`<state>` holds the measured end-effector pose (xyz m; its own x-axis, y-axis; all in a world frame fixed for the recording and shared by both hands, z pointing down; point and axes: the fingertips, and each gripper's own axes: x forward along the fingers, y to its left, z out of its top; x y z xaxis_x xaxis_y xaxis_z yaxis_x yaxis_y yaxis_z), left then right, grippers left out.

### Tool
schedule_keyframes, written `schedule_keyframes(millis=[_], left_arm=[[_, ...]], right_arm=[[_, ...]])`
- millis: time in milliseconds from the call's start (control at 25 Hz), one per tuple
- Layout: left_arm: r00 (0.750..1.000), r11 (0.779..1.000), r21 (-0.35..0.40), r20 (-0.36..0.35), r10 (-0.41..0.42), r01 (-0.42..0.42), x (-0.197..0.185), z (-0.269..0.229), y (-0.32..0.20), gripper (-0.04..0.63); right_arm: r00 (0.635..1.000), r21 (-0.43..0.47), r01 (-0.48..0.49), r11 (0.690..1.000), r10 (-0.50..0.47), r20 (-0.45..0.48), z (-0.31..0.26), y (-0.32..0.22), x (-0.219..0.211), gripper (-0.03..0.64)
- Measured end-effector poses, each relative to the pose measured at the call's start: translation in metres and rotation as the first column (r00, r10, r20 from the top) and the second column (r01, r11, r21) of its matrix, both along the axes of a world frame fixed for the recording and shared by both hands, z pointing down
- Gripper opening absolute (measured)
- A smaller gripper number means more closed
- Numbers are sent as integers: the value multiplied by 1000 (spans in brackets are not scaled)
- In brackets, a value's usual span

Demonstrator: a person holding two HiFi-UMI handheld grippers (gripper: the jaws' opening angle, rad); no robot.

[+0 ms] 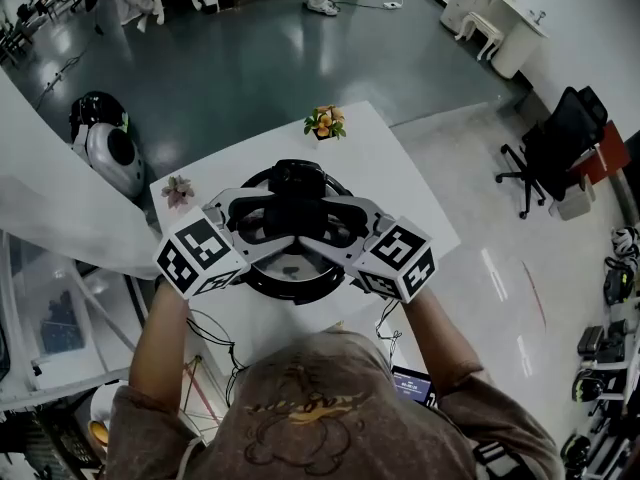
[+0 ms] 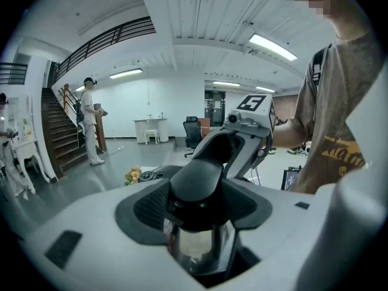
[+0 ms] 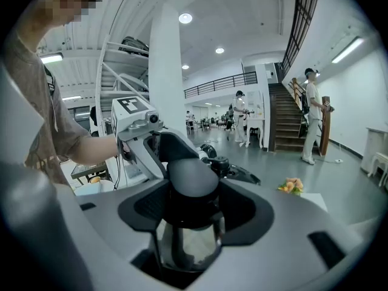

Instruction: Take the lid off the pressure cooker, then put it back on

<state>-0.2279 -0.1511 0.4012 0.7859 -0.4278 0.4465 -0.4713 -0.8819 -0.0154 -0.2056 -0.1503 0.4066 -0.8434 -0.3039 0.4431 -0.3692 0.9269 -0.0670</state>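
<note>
The pressure cooker [image 1: 262, 286] stands on a small white table [image 1: 400, 183]. Its lid carries a black handle [image 1: 297, 218] across the top. My left gripper [image 1: 262, 223] closes on the handle from the left and my right gripper [image 1: 335, 226] from the right, so the two face each other. In the left gripper view the black handle knob [image 2: 197, 183] fills the gap between the dark pads, with shiny lid metal below it, and the right gripper's body [image 2: 242, 135] rises behind. The right gripper view shows the same handle [image 3: 193, 183] clamped between its pads. I cannot tell whether the lid rests on the pot.
A small pot of orange flowers [image 1: 325, 121] stands at the table's far edge and a pink flower [image 1: 178, 190] at its left corner. A white round machine [image 1: 110, 148] is on the floor to the left, an office chair [image 1: 560, 148] to the right. People stand by the stairs [image 3: 312, 114].
</note>
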Motion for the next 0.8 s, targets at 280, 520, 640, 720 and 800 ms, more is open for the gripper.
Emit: schedule_keyframes(millis=[280,520,640,720,800], left_arm=[[1000,1000,-22,8,1,0,-2,14,-4,273],[1000,1000,-17,8,21,-21,0,18,-4,272],[1000,1000,-16,-8,19,-20,-1,18,-4,272],[1000,1000,-19,-13,24,-24,-1,19,-4,272],[999,999,-23,-14,31,-31,-1,20,-5,272]], right_arm=[[1000,5,-1,1000,1,-21,10,-3,-4,256],[1000,12,-8,1000,9,-21,15,-4,-2,256],[1000,8,-5,1000,5,-24,17,-3,-1,256],[1000,0,-2,1000,2,-21,18,-4,-2,258],[1000,1,0,1000,0,-20,18,-4,-2,256]])
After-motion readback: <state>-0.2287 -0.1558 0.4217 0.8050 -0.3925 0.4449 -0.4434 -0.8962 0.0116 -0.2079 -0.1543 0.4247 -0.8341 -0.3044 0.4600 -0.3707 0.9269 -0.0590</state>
